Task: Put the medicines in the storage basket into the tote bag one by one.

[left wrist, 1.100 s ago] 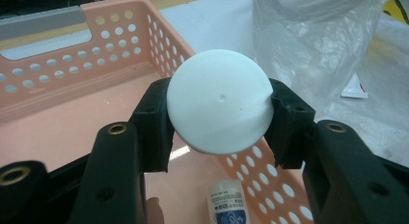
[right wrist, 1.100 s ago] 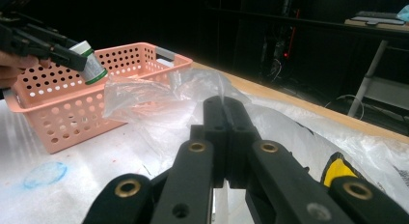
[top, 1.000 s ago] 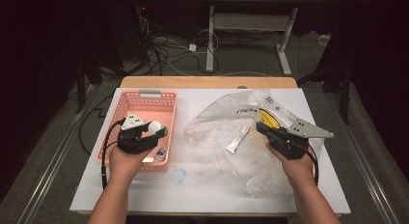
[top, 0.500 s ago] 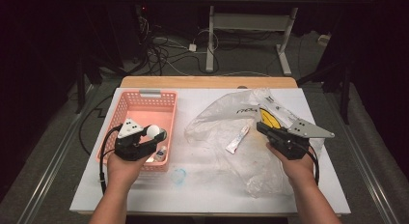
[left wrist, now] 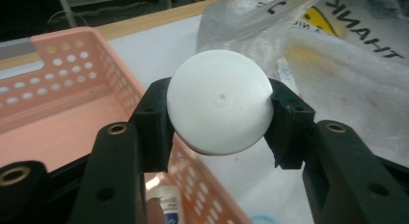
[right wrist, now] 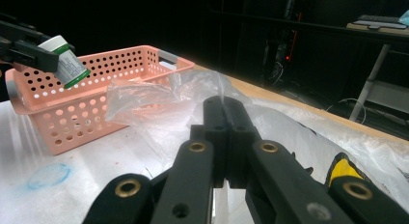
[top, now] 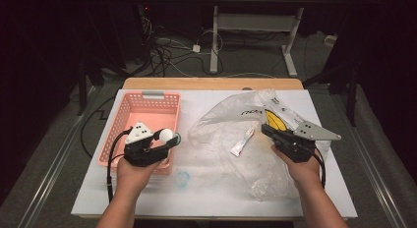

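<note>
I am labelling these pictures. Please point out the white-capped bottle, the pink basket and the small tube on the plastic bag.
white-capped bottle [left wrist: 219,101]: left gripper view, middle of its white cap.
pink basket [top: 125,117]: high view, its left wall.
small tube [top: 242,142]: high view, middle of its body.

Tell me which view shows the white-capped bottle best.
The left gripper view: its white cap looms close between the left gripper's jaws. The right gripper view shows its green-trimmed label side far off; the high view shows a small bottle.
</note>
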Available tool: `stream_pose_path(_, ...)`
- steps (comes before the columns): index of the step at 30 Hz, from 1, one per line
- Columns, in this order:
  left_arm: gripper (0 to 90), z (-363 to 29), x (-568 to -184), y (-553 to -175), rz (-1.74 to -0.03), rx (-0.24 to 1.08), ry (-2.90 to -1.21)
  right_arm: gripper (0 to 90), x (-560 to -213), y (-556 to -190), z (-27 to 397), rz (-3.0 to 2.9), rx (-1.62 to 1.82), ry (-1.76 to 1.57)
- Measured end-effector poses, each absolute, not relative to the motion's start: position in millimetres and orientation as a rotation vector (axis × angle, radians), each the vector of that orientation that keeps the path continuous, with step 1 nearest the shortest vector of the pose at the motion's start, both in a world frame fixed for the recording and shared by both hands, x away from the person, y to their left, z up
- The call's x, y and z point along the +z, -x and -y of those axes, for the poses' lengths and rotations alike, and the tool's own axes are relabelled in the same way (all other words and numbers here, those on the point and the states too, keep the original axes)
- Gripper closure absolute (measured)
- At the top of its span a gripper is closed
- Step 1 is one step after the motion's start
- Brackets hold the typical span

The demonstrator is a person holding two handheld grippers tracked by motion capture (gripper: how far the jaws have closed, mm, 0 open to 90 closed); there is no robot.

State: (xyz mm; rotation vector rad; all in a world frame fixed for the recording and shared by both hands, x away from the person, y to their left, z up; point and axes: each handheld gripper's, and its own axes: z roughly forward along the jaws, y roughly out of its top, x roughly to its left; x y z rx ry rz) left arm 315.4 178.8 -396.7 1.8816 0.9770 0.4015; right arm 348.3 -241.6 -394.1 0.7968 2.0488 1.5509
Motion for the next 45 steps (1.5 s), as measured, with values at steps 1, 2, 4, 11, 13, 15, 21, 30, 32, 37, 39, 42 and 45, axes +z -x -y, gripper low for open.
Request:
stream_pose_path(1, 48.8, -176, -396, -315, -0.965, 0.4, -1.89, 90.0, -394, -348, 242, -2.049, 1.55, -0.797)
stream_pose_path(2, 48.8, -172, -396, -314, -0.954, 0.396, -1.895, 90.0, -394, -348, 241, -2.048, 1.55, -0.797)
stream_pose_path(4, 48.8, -166, -396, -313, -0.937, 0.388, -1.905, 90.0, -394, -348, 241, -2.046, 1.55, -0.798)
stream_pose_path(11, 48.8, -147, -400, -309, -0.893, 0.356, -1.936, 90.0, -394, -347, 240, -2.047, 1.551, -0.791)
stream_pose_path(13, 48.8, -143, -402, -309, -0.884, 0.337, -1.938, 90.0, -394, -348, 240, -2.049, 1.553, -0.786)
stream_pose_path(15, 48.8, -138, -403, -308, -0.874, 0.333, -1.941, 90.0, -394, -348, 239, -2.053, 1.552, -0.786)
stream_pose_path(21, 48.8, -127, -409, -308, -0.852, 0.311, -1.964, 90.0, -393, -347, 239, -2.052, 1.551, -0.785)
stream_pose_path(30, 48.7, -107, -418, -305, -0.808, 0.275, -1.984, 90.0, -394, -347, 237, -2.068, 1.546, -0.78)
stream_pose_path(32, 48.7, -103, -421, -305, -0.804, 0.27, -1.991, 90.0, -394, -347, 237, -2.069, 1.549, -0.774)
stream_pose_path(37, 48.7, -93, -429, -307, -0.798, 0.258, -2.006, 90.0, -394, -348, 238, -2.065, 1.552, -0.775)
stream_pose_path(39, 48.7, -90, -431, -307, -0.795, 0.255, -2.01, 90.0, -393, -347, 238, -2.064, 1.55, -0.773)
stream_pose_path(42, 48.7, -85, -433, -309, -0.781, 0.246, -2.012, 90.0, -393, -347, 237, -2.065, 1.54, -0.77)
stream_pose_path(45, 48.7, -83, -431, -312, -0.776, 0.257, -2.02, 90.0, -394, -347, 237, -2.051, 1.545, -0.778)
